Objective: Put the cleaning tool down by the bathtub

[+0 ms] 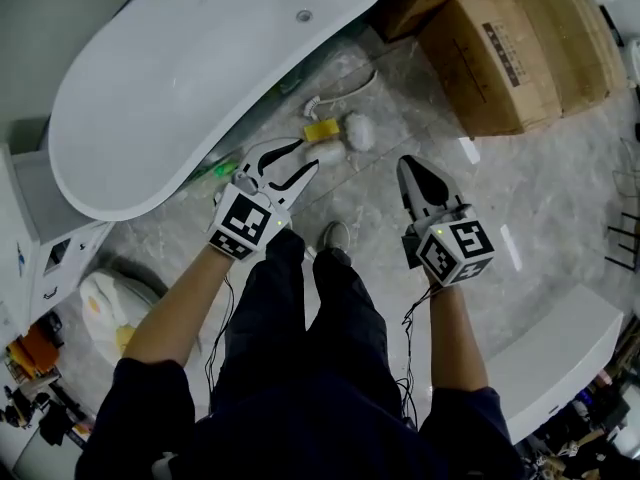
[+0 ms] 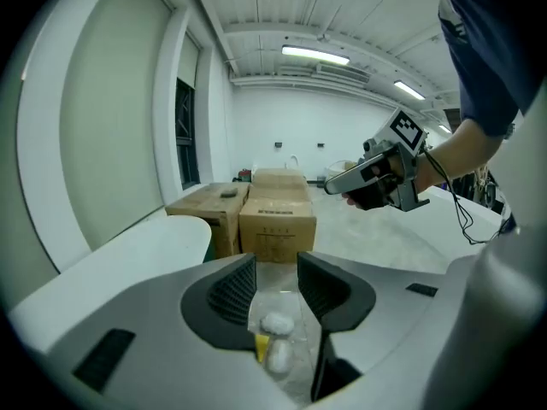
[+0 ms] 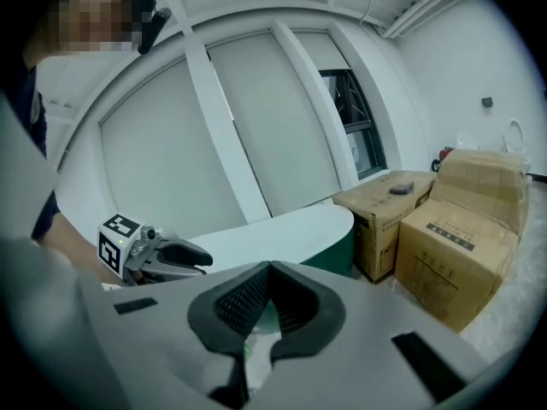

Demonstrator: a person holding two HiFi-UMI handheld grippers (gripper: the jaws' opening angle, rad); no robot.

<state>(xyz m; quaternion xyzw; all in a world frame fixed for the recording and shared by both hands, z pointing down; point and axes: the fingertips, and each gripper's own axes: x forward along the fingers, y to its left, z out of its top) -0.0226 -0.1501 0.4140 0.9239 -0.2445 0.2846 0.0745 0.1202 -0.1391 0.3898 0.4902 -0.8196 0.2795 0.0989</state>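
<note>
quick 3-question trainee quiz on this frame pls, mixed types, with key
1. True or false: the left gripper is clamped on the cleaning tool.
2. Relative to the bathtub, the cleaning tool lies: A) inside it B) on the floor beside it C) hung over its rim.
3. Fill in: the right gripper has its jaws ____.
Key: 1 false, the left gripper's jaws are apart with nothing between them; 2 B; 3 together.
</note>
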